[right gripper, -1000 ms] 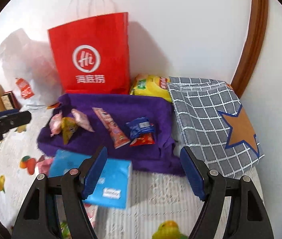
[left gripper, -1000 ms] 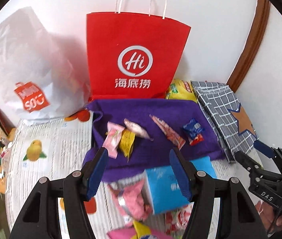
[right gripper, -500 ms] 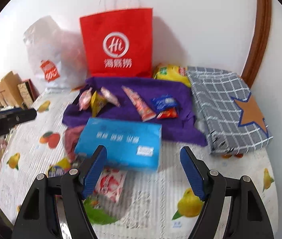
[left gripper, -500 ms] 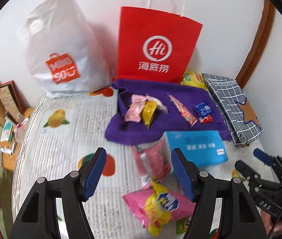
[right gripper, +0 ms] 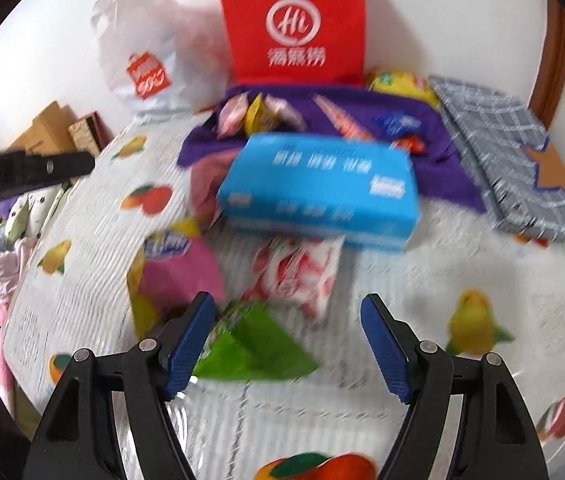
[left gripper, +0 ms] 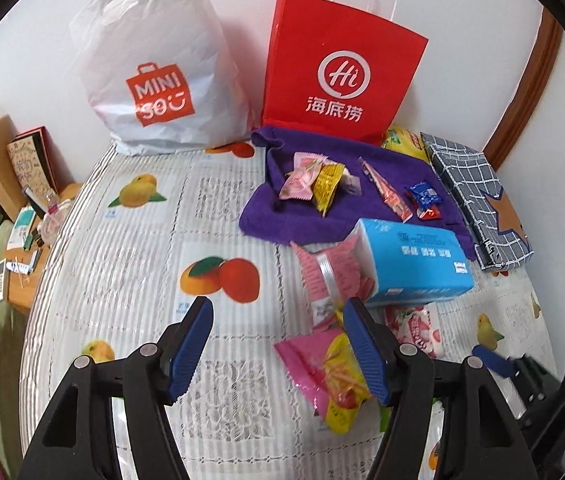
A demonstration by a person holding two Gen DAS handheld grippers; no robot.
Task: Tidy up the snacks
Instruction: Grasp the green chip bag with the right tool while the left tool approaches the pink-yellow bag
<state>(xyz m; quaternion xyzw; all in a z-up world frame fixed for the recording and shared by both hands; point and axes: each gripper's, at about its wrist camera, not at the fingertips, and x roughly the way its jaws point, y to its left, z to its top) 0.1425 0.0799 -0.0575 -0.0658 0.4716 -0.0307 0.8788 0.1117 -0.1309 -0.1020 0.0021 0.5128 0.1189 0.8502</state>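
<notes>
Here, the scene is keyed by number.

1. Left gripper (left gripper: 276, 346): jaws parted about halfway, nothing between the blue pads, which hang above the fruit-print tablecloth (left gripper: 130, 264). The right-hand pad overlaps the edge of a pink-and-yellow snack packet (left gripper: 322, 372) in the left wrist view; whether it touches the packet cannot be told.
2. Right gripper (right gripper: 286, 344): jaws wide apart and gripping nothing. A green snack packet (right gripper: 254, 350) lies on the cloth just beside the left pad, partly between the two pads.
3. Blue tissue box (left gripper: 410, 264): lies flat near the middle of the table, its far edge at the purple towel (left gripper: 266, 216).
4. Loose snacks in front of the box: a clear-windowed pink bag (left gripper: 330, 276) against the box's left end, a red-and-white strawberry-print packet (right gripper: 298, 272) just in front of the box, and the pink-and-yellow packet to its left.
5. Snacks on the purple towel: a pink candy packet (left gripper: 302, 176), a yellow packet (left gripper: 328, 184) touching it, a long pink stick packet (left gripper: 388, 192), a small blue packet (left gripper: 424, 194) and a small red one (left gripper: 430, 213) beside it.
6. Back row against the wall: a white MINISO plastic bag (left gripper: 154, 72), an upright red Haidilao paper bag (left gripper: 338, 72), a yellow chip bag (left gripper: 406, 142) and a folded grey checked fabric box with a brown star (left gripper: 478, 196).
</notes>
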